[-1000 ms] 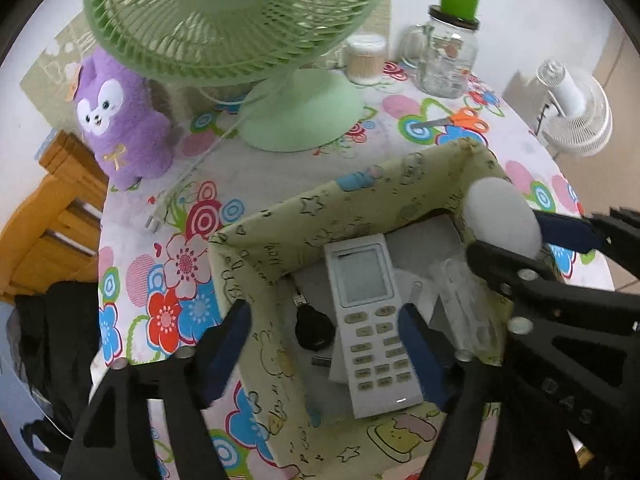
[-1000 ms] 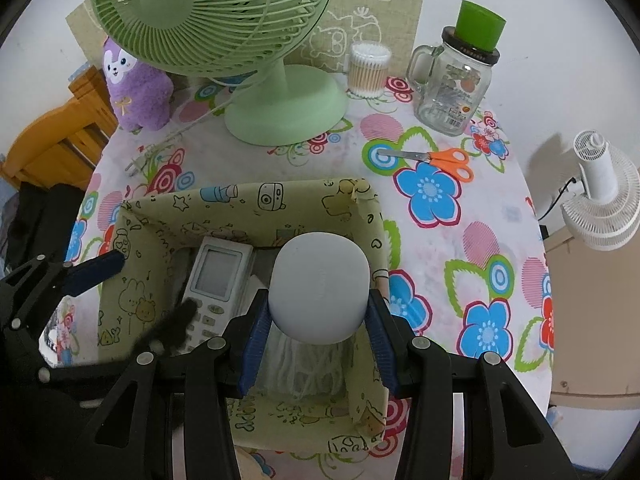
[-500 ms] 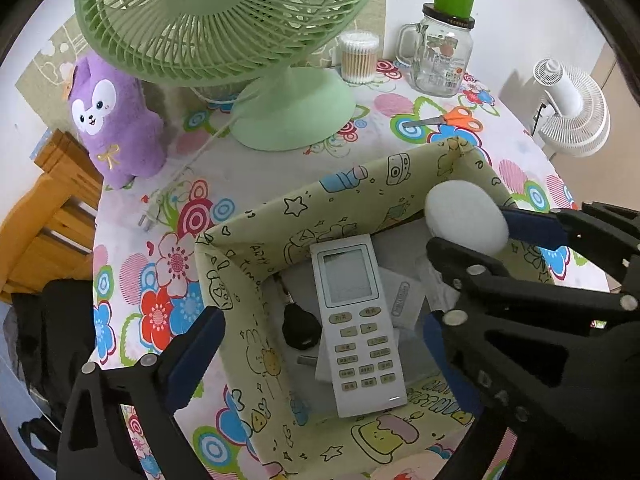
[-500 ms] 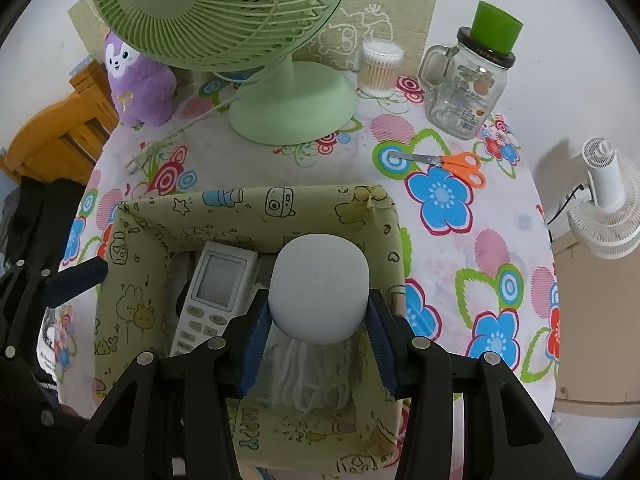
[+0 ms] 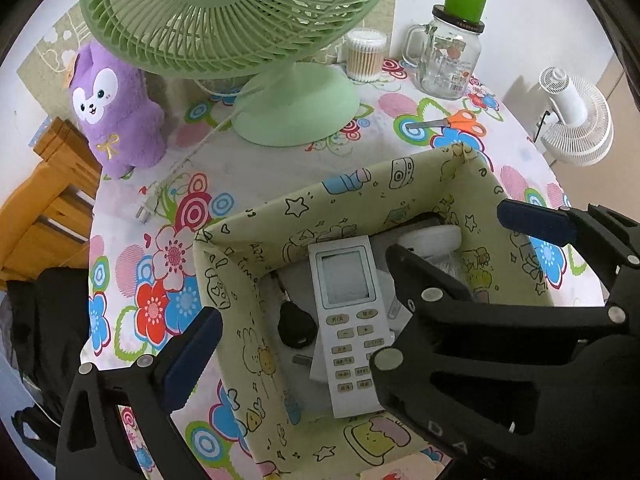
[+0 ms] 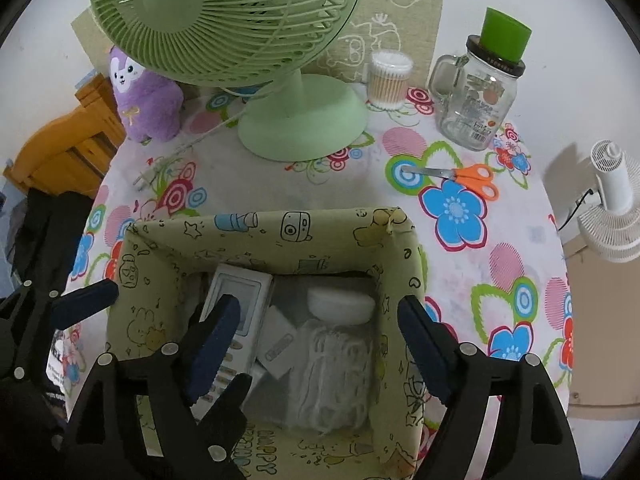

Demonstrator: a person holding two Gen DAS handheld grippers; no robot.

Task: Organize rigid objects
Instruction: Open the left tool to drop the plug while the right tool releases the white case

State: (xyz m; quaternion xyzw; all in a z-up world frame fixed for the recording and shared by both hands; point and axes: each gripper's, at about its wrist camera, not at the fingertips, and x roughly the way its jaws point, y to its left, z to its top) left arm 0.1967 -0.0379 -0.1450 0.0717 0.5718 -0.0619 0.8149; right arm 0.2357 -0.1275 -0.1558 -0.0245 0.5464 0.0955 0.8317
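Observation:
A yellow-green fabric box (image 6: 276, 227) (image 5: 348, 188) stands on the flowered table. Inside it lie a white remote control (image 5: 348, 312) (image 6: 236, 296), a black key fob (image 5: 295, 326), white packets (image 6: 280, 340) and a white rounded object (image 6: 342, 304) (image 5: 434, 238) on a white net. My right gripper (image 6: 320, 336) is open and empty above the box, with the white object lying below between its fingers. My left gripper (image 5: 360, 356) is open and empty at the box's left side; its right finger is hidden behind the right gripper's body.
A green desk fan (image 6: 280, 80), a purple plush toy (image 6: 144, 92), a cotton swab jar (image 6: 390, 80), a glass mug jar with a green lid (image 6: 480, 100) and orange scissors (image 6: 468, 176) stand behind the box. A white fan (image 6: 612, 208) stands off the table's right.
My right gripper opened and let go of the white rounded object, which now lies inside the box. My left gripper drew back to the left.

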